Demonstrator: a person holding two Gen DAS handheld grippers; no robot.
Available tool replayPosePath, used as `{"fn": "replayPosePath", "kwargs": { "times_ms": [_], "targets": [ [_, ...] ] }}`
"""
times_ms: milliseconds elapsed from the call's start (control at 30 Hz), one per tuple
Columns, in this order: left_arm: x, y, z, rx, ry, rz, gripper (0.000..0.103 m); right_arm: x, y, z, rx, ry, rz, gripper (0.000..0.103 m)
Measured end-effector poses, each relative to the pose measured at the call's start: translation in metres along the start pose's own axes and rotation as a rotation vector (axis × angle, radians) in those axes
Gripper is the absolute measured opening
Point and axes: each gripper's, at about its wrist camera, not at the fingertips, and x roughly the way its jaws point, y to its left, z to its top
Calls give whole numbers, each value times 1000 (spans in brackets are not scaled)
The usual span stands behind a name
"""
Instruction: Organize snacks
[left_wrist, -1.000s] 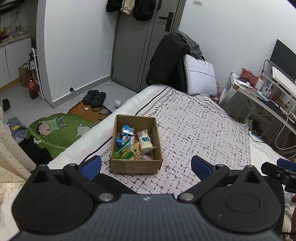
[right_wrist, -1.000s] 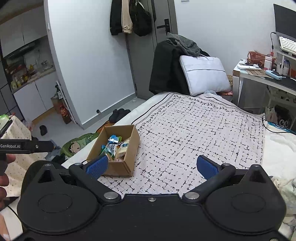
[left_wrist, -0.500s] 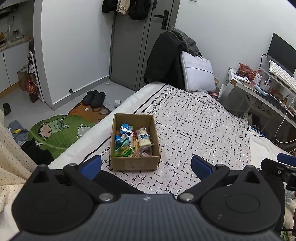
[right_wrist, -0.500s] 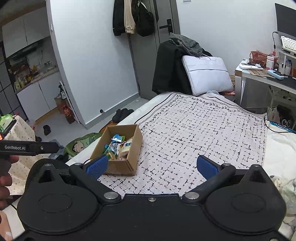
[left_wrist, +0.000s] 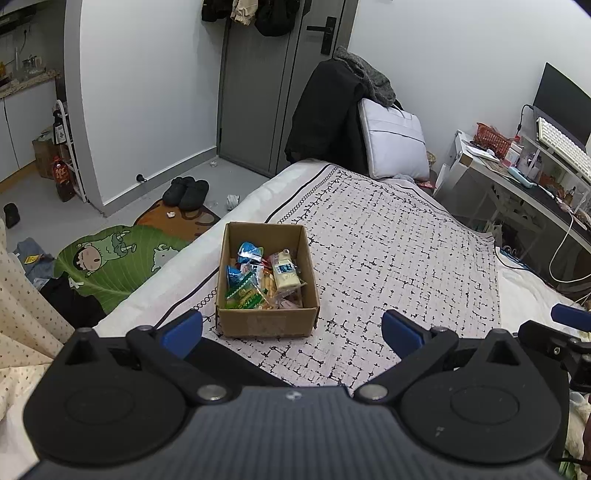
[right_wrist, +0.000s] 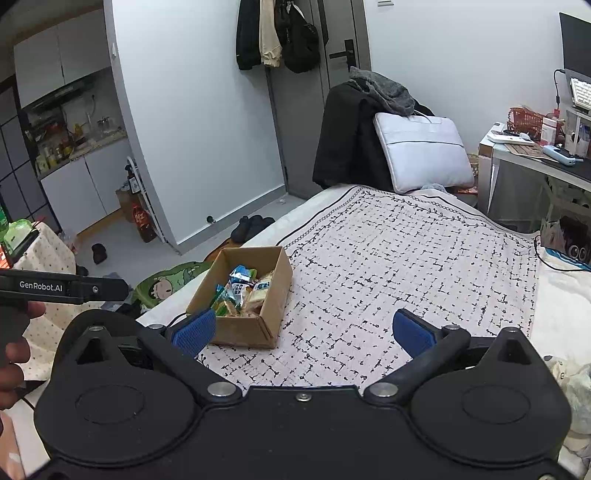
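Over the last second both views have drawn back slightly from the cardboard box (left_wrist: 267, 280), which sits lower centre with the snack packets (left_wrist: 262, 278) all inside. The left gripper (left_wrist: 291, 328) and right gripper (right_wrist: 301, 330) stay wide open and empty, so the sorting looks either finished or not yet begun.

The only lettering I can read is "GenRobot.AI", white on the black bar of the left hand-held gripper (right_wrist: 62, 287), out to the left of the cardboard box (right_wrist: 240, 328). The snack wrappers (left_wrist: 264, 277) inside the box carry print too small to read.
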Motion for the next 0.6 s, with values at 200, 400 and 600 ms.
{"fn": "replayPosePath", "kwargs": {
  "times_ms": [200,400,600],
  "targets": [
    [2,1,0,1,9,3,103,2,5,1,-27,2,14,103],
    [4,1,0,4,7,6,103,5,5,1,-13,16,18,103],
    [6,0,-2,9,16,5,103,6,4,1,3,22,15,103]
  ]
}}
